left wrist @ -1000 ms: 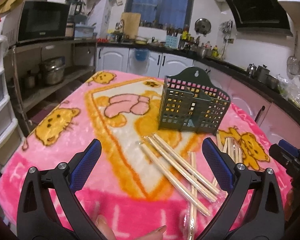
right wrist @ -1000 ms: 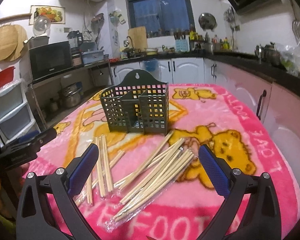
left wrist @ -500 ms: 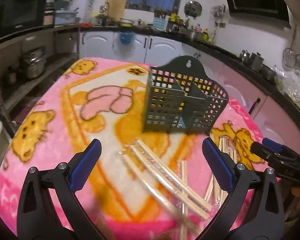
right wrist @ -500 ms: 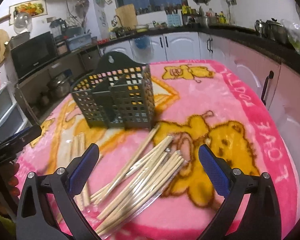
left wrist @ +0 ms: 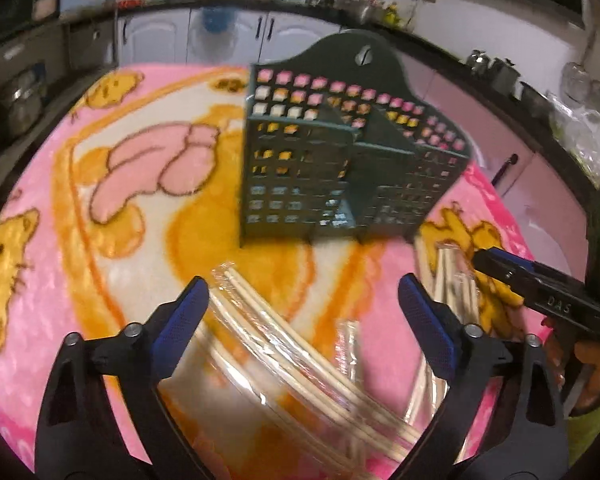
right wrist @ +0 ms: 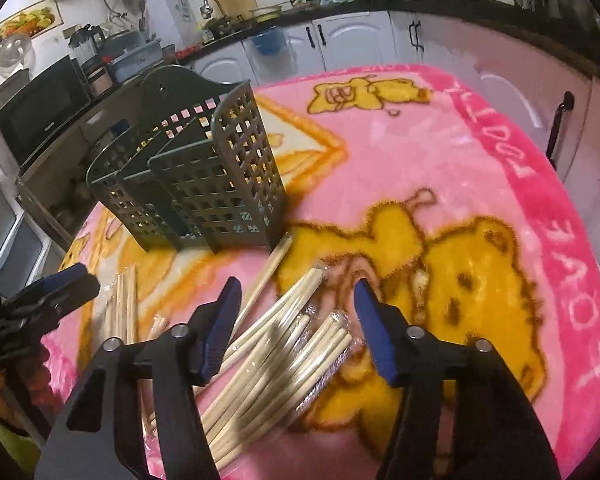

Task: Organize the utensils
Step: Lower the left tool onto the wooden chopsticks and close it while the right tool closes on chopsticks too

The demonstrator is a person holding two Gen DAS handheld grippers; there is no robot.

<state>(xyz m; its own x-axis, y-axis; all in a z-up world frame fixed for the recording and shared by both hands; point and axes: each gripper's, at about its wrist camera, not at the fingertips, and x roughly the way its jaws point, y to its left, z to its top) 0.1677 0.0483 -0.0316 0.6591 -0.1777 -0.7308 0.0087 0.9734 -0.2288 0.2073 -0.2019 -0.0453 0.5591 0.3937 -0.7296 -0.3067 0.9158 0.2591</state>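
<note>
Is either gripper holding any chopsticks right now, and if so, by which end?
Nothing is held. The left gripper and right gripper are both open, hovering above wrapped chopsticks that lie on the pink blanket.

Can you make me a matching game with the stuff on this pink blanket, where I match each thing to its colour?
Things:
1. utensil holder
2. chopsticks
3. bear picture
4. pads on the right gripper

Colours:
A. blue
B. pale wood
C. dark green
D. yellow-orange

Pairs: 1-C, 2-B, 3-D, 4-A
</note>
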